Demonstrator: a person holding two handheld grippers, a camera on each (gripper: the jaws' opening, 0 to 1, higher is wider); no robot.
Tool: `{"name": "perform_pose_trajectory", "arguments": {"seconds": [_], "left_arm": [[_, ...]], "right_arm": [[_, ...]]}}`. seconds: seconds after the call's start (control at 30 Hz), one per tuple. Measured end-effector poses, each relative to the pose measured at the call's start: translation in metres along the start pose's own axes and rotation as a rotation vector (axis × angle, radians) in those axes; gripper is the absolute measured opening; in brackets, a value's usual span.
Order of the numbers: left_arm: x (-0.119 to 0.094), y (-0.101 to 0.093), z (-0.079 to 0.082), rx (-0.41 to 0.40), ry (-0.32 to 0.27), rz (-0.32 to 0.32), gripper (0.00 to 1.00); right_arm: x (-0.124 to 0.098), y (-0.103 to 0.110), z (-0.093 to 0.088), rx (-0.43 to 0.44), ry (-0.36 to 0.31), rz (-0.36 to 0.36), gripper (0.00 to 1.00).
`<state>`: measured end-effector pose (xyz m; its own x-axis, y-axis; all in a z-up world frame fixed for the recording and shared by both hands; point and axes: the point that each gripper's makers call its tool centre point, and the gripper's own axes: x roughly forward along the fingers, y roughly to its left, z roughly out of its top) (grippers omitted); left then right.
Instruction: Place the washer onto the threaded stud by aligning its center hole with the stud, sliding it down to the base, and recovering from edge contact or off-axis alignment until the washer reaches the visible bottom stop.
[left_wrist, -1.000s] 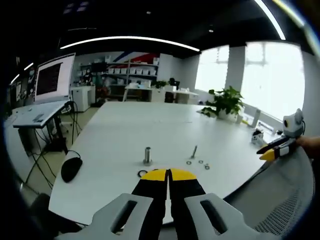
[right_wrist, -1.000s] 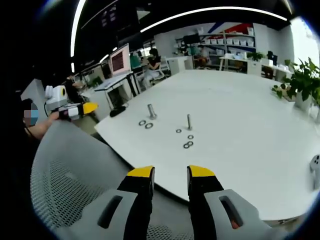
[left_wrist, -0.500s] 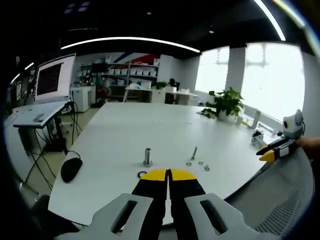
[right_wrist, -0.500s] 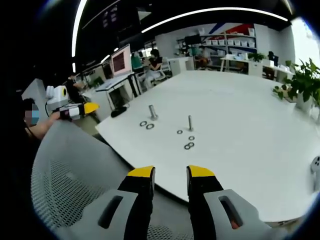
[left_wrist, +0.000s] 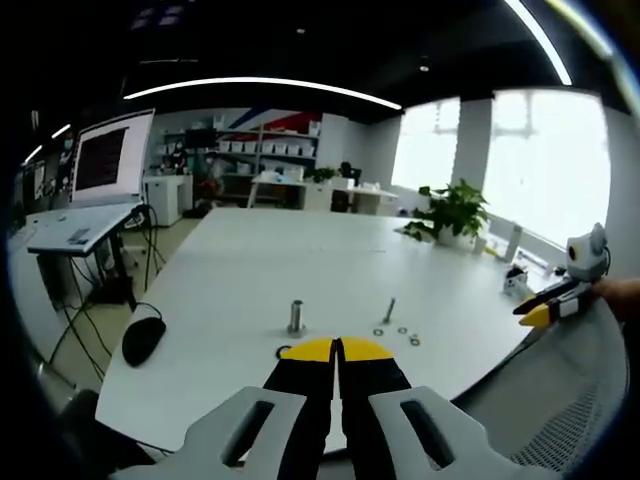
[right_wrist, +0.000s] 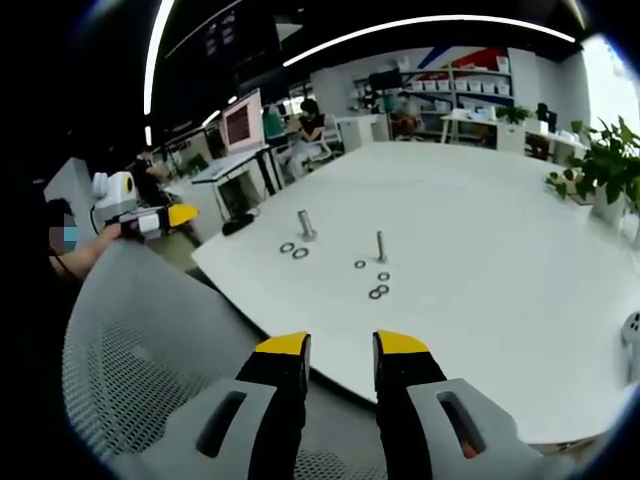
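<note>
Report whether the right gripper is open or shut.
Open: the right gripper shows a clear gap between its yellow-tipped jaws, with nothing held.

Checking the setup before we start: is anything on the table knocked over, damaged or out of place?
Nothing stands out. Both studs, the thick one and the thin one, stand upright on the white table. The loose washers lie flat beside them, none yet on a stud.

Smooth matt white table (right_wrist: 480, 220) bears shiny metal studs (right_wrist: 380, 245) and washers (right_wrist: 375, 292).
</note>
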<state>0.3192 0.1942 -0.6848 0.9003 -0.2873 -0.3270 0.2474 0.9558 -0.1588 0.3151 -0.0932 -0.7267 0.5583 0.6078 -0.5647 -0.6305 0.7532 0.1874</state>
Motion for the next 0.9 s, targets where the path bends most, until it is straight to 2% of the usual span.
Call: {"name": "perform_pose_trajectory", "arguments": {"seconds": [0.53, 0.7, 0.9], "left_arm": [[0.0006, 0.0013, 0.0005, -0.002, -0.008, -0.003, 0.00], [0.0003, 0.0025, 0.0030, -0.010, -0.027, -0.004, 0.00], [0.0012, 0.0035, -0.0001, -0.004, -0.013, -0.006, 0.00]], "right_arm": [[0.0003, 0.0009, -0.0020, -0.003, 0.011, 0.005, 0.27], [0.0002, 0.0011, -0.0027, -0.002, 0.015, 0.004, 0.27], [0.0003, 0.0030, -0.0048, -0.005, 0.028, 0.012, 0.27]]}}
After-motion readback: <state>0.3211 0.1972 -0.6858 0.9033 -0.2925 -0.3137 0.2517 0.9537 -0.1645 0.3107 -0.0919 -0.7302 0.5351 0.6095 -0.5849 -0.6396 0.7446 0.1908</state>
